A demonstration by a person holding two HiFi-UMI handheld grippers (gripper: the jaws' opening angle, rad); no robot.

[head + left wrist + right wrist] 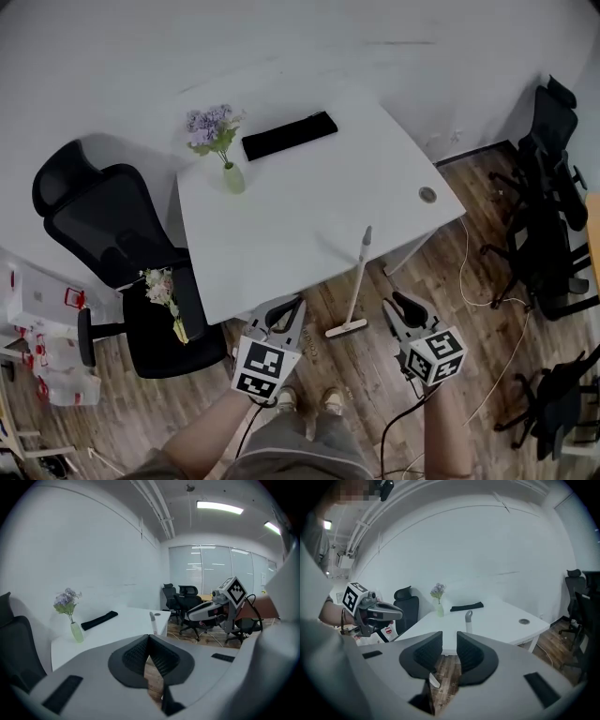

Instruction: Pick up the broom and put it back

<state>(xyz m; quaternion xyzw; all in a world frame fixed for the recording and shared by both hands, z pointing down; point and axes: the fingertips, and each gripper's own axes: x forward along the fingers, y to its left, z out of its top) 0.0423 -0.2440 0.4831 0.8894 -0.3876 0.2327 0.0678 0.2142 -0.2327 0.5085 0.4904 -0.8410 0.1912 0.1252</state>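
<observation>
A pale broom point(357, 279) leans against the front edge of the white table point(309, 225), its head on the wooden floor point(346, 328). Both grippers hang in the air in front of it, apart from it. My left gripper point(284, 309) is to the left of the broom head, its fingertips meeting with nothing between them point(149, 638). My right gripper point(403, 307) is to its right, jaws parted and empty point(449, 644). The broom's handle top shows beyond the jaws in the left gripper view point(153, 619) and the right gripper view point(468, 618).
A vase of purple flowers point(228, 164) and a flat black object point(289, 136) are on the table. A black office chair point(117, 230) with a flower sprig point(165, 298) stands left. More chairs point(548, 197) and floor cables point(469, 277) are at the right.
</observation>
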